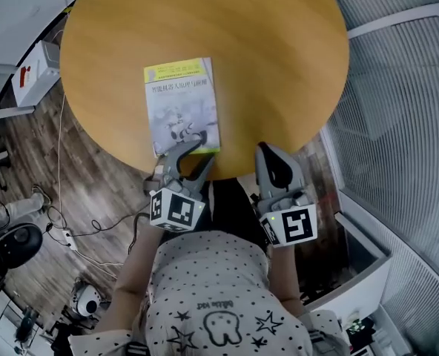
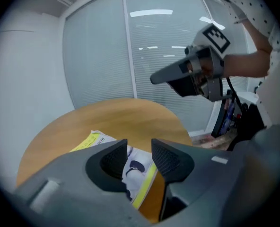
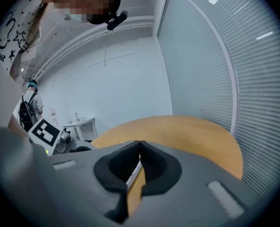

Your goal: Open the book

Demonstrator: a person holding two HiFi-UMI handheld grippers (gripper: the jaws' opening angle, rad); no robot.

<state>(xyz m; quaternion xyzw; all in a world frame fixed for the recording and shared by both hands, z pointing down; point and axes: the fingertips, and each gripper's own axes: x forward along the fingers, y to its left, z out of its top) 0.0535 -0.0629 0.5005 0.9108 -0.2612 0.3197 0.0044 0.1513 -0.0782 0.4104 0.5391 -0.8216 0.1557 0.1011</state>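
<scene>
Book (image 1: 182, 106), closed: you are holding the left gripper (image 1: 207, 151) spread over its near edge, right gripper (image 1: 263, 148) pressed together, empty; be catching only the cover.

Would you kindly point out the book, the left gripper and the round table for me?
book (image 1: 181, 106): head view, middle of its closed front cover.
left gripper (image 2: 139, 146): left gripper view, midway between its open fingertips.
round table (image 1: 271, 58): head view, bare wood right of the book.
</scene>
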